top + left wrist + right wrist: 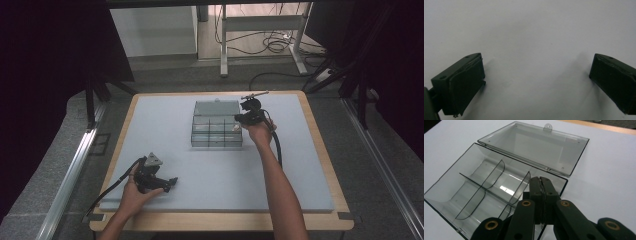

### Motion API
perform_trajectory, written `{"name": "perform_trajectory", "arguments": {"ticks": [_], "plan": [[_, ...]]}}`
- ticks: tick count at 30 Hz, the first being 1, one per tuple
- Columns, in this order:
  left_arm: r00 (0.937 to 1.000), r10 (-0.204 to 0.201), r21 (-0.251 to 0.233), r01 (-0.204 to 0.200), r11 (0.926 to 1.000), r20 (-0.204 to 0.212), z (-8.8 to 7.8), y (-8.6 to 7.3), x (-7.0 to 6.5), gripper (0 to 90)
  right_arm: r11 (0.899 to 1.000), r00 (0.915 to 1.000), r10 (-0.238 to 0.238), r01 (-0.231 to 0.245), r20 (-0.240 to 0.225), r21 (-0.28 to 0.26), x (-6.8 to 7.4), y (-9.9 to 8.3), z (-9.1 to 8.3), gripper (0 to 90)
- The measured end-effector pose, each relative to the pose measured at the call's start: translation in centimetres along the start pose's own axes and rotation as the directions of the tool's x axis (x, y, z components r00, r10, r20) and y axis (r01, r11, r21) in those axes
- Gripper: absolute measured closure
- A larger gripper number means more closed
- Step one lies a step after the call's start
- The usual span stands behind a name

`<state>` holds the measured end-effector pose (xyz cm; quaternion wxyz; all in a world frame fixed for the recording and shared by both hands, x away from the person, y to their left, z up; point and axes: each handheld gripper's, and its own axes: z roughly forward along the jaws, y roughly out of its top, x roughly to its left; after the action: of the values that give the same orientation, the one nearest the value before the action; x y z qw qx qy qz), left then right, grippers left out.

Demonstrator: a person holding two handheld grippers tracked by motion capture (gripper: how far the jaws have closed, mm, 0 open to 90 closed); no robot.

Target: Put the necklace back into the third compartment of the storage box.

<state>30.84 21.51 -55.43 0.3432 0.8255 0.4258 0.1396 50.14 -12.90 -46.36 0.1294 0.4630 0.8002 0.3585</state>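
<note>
A clear plastic box (216,131) is sitting in the middle of the high view, on the grey mat (215,170) that is covering the desk (320,130). Its lid (534,146) is lying open and flat behind it, toward the top of the frame. Thin walls inside the box are splitting it into small compartments, and they are looking bare.

The right gripper (248,114) is hanging at the right edge of the box in the high view, held in the person's right hand (258,131). In the right gripper view its fingers (534,187) are pressed together with nothing between them, and their tips are sitting over the compartments at the lower right end of the box. I cannot tell if they are touching the box.

The left gripper (156,181) is resting on the mat in the lower left of the high view, well apart from the box, with the left hand (132,192) around it. In the left gripper view its fingers (465,82) are standing wide apart over bare mat.

Nothing is lying between either gripper and the box. Beyond the desk, at the top of the high view, cables (272,42) are lying on the floor by a table's metal legs (224,45).
</note>
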Motion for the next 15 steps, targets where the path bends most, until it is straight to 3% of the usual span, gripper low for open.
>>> {"name": "perform_trajectory", "arguments": {"ticks": [6, 7, 8, 9, 15], "plan": [[1.0, 0.001, 0.0, -0.001, 1.0, 0.0, 0.0, 0.0, 0.0, 0.0, 0.999, 0.9999, 0.012, -0.012, 0.003, 0.034, -0.3, -0.4, 0.4, 85.9], [1.0, 0.0, 0.0, 0.0, 1.0, -0.001, 0.0, 0.0, 0.0, 0.0, 0.999, 0.9999, 0.013, -0.013, -0.01, 0.037, -0.4, -0.5, 0.5, 80.4], [1.0, 0.001, 0.0, -0.001, 1.0, 0.0, 0.0, 0.0, 0.0, 0.0, 0.999, 0.9999, 0.013, -0.013, -0.01, 0.037, -0.4, -0.5, 0.5, 80.4], [1.0, 0.0, 0.0, 0.0, 1.0, 0.0, 0.0, 0.0, 0.0, 0.0, 0.998, 0.9997, 0.018, -0.017, -0.018, 0.058, -0.3, -0.5, 0.6, 62.1], [1.0, 0.0, 0.0, 0.0, 1.0, 0.0, 0.0, 0.0, 0.0, 0.0, 0.999, 0.9994, 0.034, -0.034, -0.007, 0.032, -0.4, -0.6, -0.4, 50.0]]}}
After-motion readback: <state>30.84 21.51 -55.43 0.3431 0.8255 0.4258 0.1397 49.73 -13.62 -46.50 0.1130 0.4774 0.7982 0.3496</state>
